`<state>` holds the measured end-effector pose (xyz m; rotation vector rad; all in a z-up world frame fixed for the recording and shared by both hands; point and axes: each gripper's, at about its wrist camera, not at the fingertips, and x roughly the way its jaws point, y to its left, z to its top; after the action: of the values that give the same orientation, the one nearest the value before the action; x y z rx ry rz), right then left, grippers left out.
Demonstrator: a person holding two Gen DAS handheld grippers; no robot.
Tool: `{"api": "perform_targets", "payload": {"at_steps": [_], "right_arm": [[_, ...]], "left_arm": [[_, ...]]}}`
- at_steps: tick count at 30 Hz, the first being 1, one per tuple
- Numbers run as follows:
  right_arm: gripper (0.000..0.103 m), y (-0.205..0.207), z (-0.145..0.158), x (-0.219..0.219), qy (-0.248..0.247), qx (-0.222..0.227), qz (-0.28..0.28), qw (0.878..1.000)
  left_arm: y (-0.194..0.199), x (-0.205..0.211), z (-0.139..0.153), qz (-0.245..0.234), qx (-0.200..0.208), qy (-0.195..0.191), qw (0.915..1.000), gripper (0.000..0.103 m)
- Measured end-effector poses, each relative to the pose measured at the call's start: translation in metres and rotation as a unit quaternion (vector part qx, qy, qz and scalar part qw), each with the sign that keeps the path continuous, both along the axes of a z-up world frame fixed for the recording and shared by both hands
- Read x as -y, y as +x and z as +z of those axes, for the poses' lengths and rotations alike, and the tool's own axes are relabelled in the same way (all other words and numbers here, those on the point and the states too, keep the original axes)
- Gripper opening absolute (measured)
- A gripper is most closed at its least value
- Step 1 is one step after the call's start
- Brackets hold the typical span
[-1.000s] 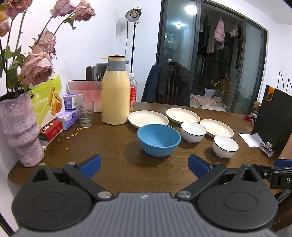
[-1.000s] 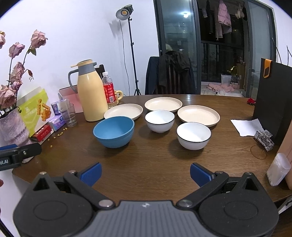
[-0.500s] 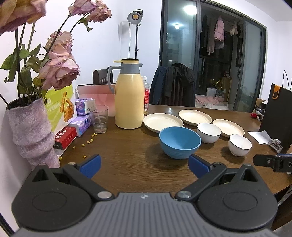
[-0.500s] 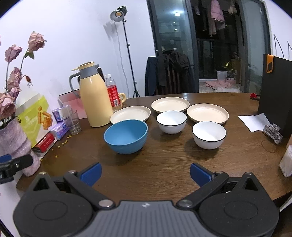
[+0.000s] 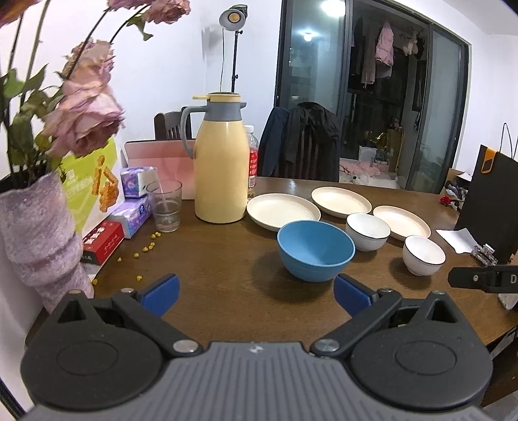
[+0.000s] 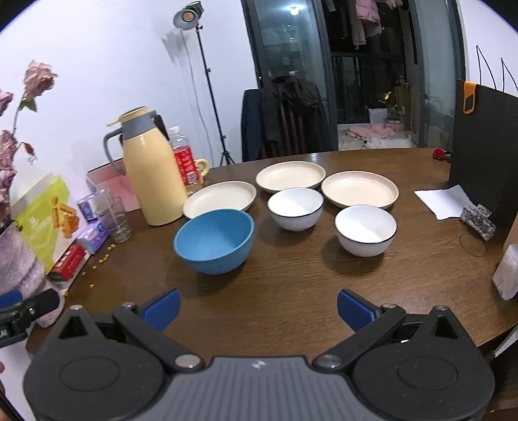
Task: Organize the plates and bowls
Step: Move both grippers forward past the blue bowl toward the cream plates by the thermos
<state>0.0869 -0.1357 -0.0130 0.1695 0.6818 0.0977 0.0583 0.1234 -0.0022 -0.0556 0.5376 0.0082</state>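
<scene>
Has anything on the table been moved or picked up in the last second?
No dish has moved. Only the views shifted: the left gripper swung left, toward the vase, and the right gripper eased closer to the blue bowl. Both stayed open and empty. The three cream plates, both white bowls and the yellow thermos stayed where they were.

White wall (image 5: 162, 64) ahead-left, with a lit studio lamp (image 5: 232, 14) on a stand. Dark glass doors (image 5: 372, 97) ahead; a jacket-draped chair (image 5: 301, 142) stands behind the brown wooden table (image 5: 226, 259).
</scene>
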Motion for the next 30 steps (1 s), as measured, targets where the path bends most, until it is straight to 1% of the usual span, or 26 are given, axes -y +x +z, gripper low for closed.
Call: {"api": "perform_targets", "payload": {"at_steps": [5,10,17,26,30], "right_arm": [[0.103,0.028,0.007,0.009,0.005,-0.001,0.014,1.000],[0.103,0.065,0.013,0.022,0.003,-0.014,0.022,1.000],[0.103,0.114,0.018,0.041,0.007,-0.022,0.055,0.998],[0.103,0.170,0.027,0.063,-0.007,-0.025,0.107,0.994],[0.103,0.193,0.033,0.070,-0.010,-0.031,0.131,0.991]], "left_arm": [[0.019,0.012,0.005,0.011,-0.007,-0.003,0.9999,0.103],[0.041,0.029,0.012,0.025,-0.007,0.010,0.9996,0.103],[0.082,0.054,0.019,0.048,-0.012,0.014,0.9987,0.103],[0.131,0.088,0.033,0.062,-0.011,0.004,0.9980,0.103],[0.149,0.101,0.038,0.076,-0.010,0.001,0.9970,0.103]]}}
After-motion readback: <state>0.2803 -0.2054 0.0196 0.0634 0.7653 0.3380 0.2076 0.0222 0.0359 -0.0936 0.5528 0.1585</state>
